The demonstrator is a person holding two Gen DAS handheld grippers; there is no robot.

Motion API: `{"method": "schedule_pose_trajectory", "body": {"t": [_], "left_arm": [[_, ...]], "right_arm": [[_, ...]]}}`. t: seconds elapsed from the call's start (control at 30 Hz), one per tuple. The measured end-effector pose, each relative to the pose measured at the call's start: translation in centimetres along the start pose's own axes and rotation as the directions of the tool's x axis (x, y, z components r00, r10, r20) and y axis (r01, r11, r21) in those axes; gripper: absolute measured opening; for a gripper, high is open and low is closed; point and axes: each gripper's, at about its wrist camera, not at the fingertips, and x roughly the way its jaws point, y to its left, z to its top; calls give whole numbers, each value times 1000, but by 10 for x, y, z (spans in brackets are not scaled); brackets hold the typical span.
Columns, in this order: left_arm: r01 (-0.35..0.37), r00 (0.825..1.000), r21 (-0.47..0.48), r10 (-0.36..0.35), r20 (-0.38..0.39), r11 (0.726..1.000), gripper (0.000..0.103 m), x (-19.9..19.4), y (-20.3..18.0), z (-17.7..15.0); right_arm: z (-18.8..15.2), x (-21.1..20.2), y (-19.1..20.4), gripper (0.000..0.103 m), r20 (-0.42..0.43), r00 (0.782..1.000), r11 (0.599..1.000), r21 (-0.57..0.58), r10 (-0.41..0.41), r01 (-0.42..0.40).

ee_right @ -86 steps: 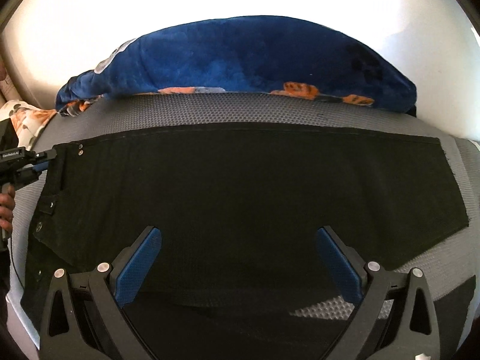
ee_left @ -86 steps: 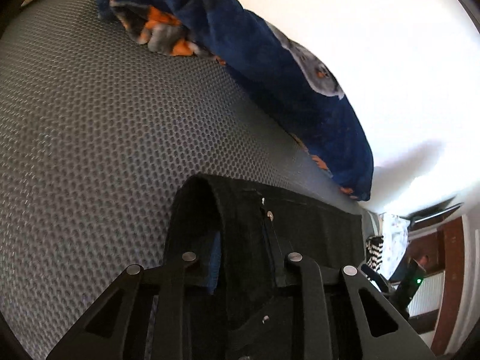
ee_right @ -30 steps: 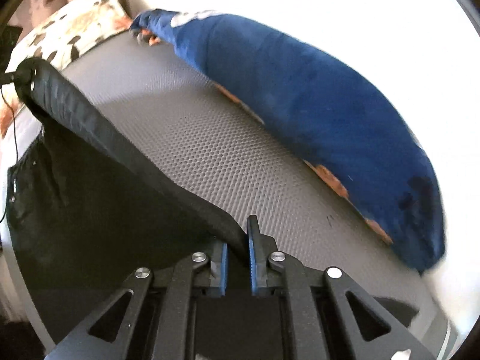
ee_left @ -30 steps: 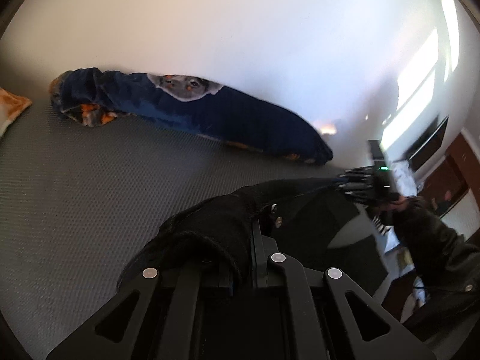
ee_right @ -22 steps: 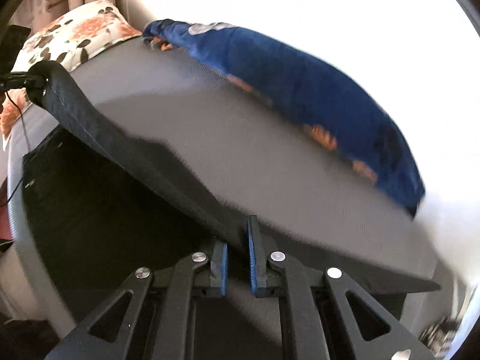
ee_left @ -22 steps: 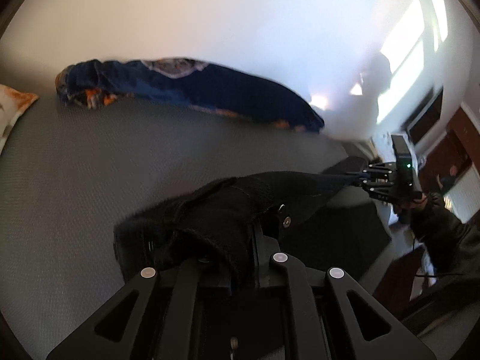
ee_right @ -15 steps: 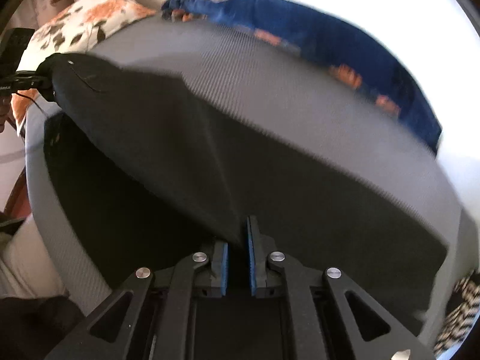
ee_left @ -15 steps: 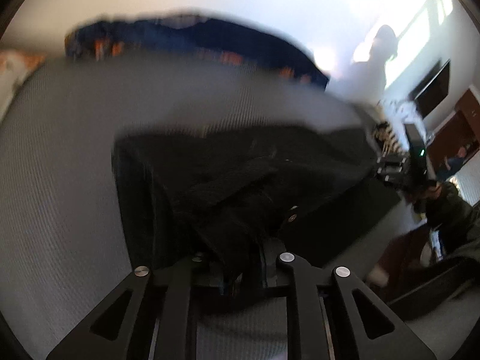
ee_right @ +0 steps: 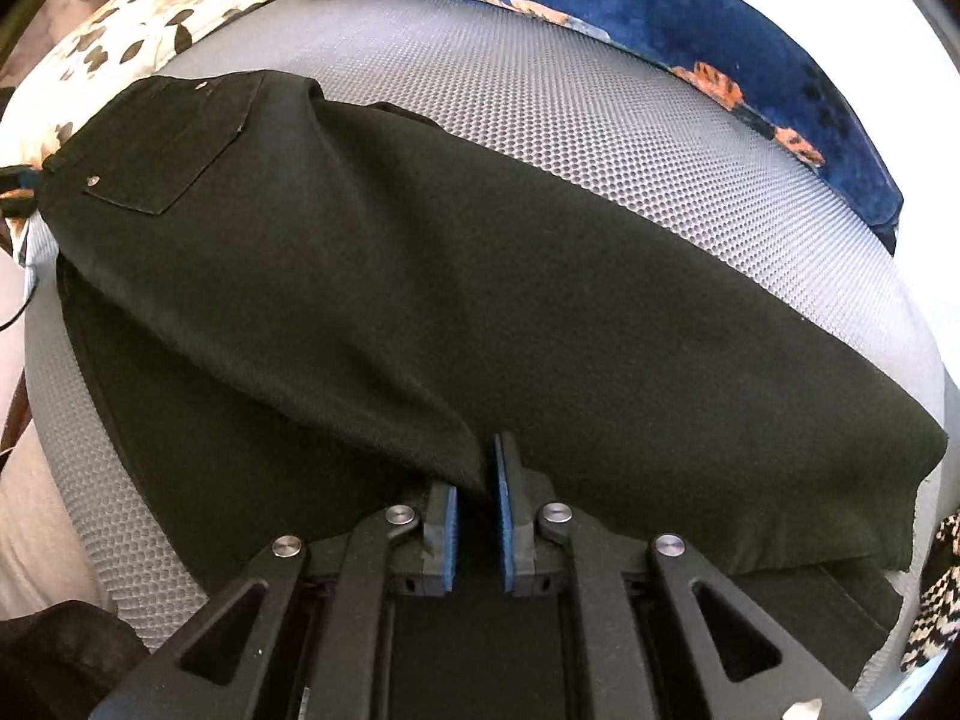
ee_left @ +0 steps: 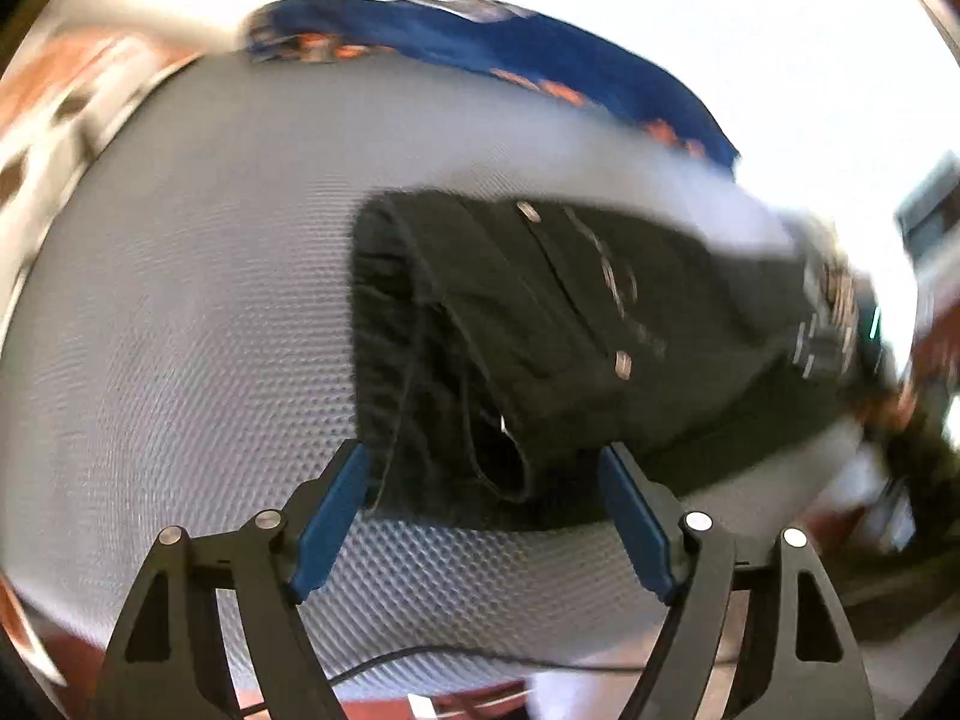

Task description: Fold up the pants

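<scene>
The black pants (ee_right: pixel 480 276) lie folded lengthwise on the grey mesh bed (ee_right: pixel 600 138). The left gripper (ee_left: pixel 480 468) stands wide apart, holding nothing, at the waistband. The right gripper (ee_right: pixel 476 480) is nearly closed, pinching the folded fabric edge.

Pants (ee_right: pixel 420 276) lie doubled on the mattress (ee_right: pixel 600 138), blanket (ee_right: pixel 690 18) behind

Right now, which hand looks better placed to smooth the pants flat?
Left, probably. The left tool is open and free by the pants waistband, while the right tool is shut on their edge.
</scene>
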Motion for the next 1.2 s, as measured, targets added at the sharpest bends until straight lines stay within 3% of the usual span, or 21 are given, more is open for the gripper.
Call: {"method": "schedule_pose_trajectory", "body": {"t": [0.13, 0.27, 0.57, 0.6, 0.67, 0.77, 0.93, 1.07, 1.2], "left_arm": [[82, 997, -212, -76, 33, 974, 76, -20, 7, -6], [145, 989, -328, -149, 11, 934, 73, 2, -12, -9], [140, 984, -535, -176, -17, 833, 48, 61, -5, -17], [138, 986, -536, -168, -8, 833, 44, 61, -6, -15], [117, 991, -492, -136, -3, 863, 26, 59, -11, -7], [101, 995, -400, -101, 20, 911, 22, 46, -24, 9], [96, 994, -238, -83, 66, 967, 22, 19, -33, 40], [12, 999, -173, -18, -34, 985, 22, 36, -15, 35], [-10, 992, -210, -16, -125, 978, 22, 61, 5, 11]], "right_arm": [[-3, 0, -1, 10, 12, 1000, 1000, 8, 5, -5], [-3, -2, -1, 10, 13, 1000, 1000, 3, 11, -11], [-6, -6, 0, 11, 25, 999, 1000, 0, 20, -20], [-6, -7, 0, 11, 25, 999, 1000, -2, 20, -20], [-6, -8, 0, 11, 26, 999, 1000, -7, 19, -19], [-6, -15, 0, 10, 38, 999, 1000, -1, 22, -22], [-7, -45, 2, 10, 73, 996, 998, 37, 42, -44], [-18, -56, 21, 10, 65, 995, 997, 21, 71, -72], [-34, -36, 39, 10, -4, 994, 994, 15, 106, -106]]}}
